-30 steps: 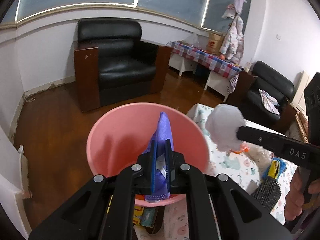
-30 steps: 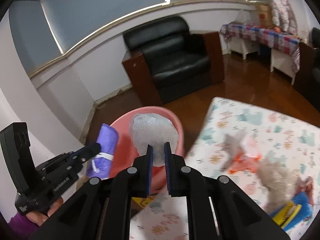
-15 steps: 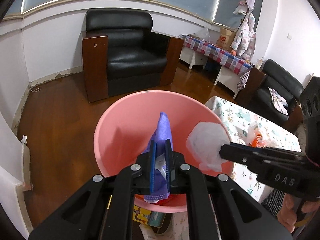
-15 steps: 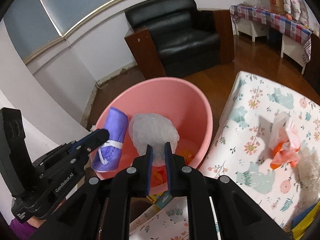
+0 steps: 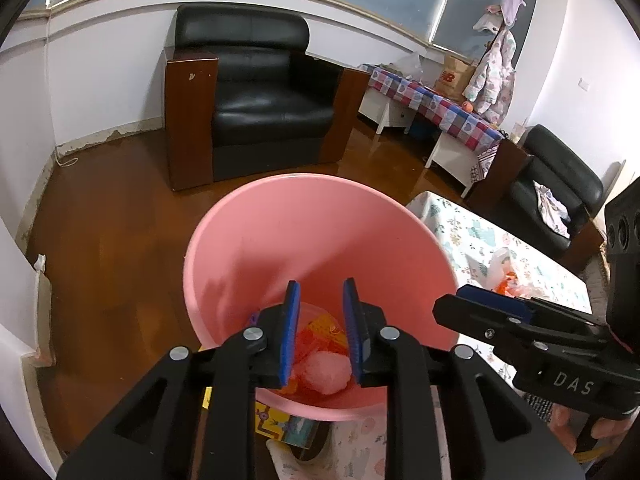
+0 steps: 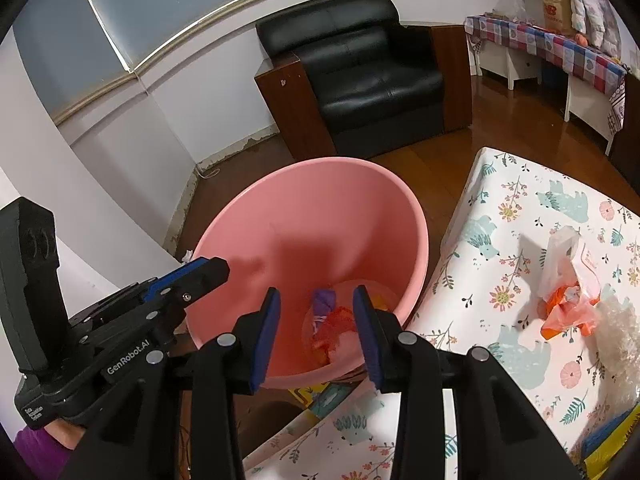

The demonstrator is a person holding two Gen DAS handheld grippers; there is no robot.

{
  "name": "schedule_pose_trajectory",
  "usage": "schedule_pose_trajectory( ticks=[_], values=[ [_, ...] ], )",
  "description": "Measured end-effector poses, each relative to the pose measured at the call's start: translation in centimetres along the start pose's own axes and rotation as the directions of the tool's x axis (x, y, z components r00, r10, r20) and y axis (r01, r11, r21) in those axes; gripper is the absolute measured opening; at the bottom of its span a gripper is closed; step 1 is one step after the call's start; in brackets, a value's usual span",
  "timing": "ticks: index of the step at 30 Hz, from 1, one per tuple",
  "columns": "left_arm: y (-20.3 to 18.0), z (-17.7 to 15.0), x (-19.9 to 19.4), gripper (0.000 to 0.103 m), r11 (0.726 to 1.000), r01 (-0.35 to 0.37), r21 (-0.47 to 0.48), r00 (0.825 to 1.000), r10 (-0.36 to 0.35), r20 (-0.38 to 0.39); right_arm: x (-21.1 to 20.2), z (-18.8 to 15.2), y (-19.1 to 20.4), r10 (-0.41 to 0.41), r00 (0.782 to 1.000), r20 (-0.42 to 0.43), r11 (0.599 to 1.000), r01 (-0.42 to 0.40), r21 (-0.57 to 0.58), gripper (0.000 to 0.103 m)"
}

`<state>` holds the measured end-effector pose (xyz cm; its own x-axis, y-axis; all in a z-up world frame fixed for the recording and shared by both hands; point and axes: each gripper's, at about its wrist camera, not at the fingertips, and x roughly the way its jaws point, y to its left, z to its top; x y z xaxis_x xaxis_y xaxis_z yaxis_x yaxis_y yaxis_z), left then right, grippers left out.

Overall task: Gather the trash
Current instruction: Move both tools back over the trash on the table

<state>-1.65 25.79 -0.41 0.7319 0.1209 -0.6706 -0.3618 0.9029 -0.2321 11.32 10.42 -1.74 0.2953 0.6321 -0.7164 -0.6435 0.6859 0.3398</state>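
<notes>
Right wrist view, L to R: left gripper (image 6: 208,270) at lower left, jaws state can't tell; pink bin (image 6: 256,216) at centre w/ purple wad (image 6: 323,300) inside; right gripper (image 6: 316,332) jaws wide, empty; orange bag (image 6: 568,308) on counter (image 6: 520,360), right.

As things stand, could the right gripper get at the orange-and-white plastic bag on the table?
Probably yes. The right gripper is open and empty over the pink bin, and the plastic bag lies uncovered on the floral tablecloth to its right, with nothing between them.
</notes>
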Motion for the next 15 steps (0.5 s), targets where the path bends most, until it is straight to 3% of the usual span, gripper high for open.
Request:
schedule_pose_trajectory(
  ticks=[15],
  values=[
    [-3.7,-0.9,-1.6,0.022,0.995,0.059,0.079,0.998,-0.061,0.013,-5.2,-2.1,-1.9,-0.051,0.996,0.076,0.999,0.051,0.004,0.038]
  ],
)
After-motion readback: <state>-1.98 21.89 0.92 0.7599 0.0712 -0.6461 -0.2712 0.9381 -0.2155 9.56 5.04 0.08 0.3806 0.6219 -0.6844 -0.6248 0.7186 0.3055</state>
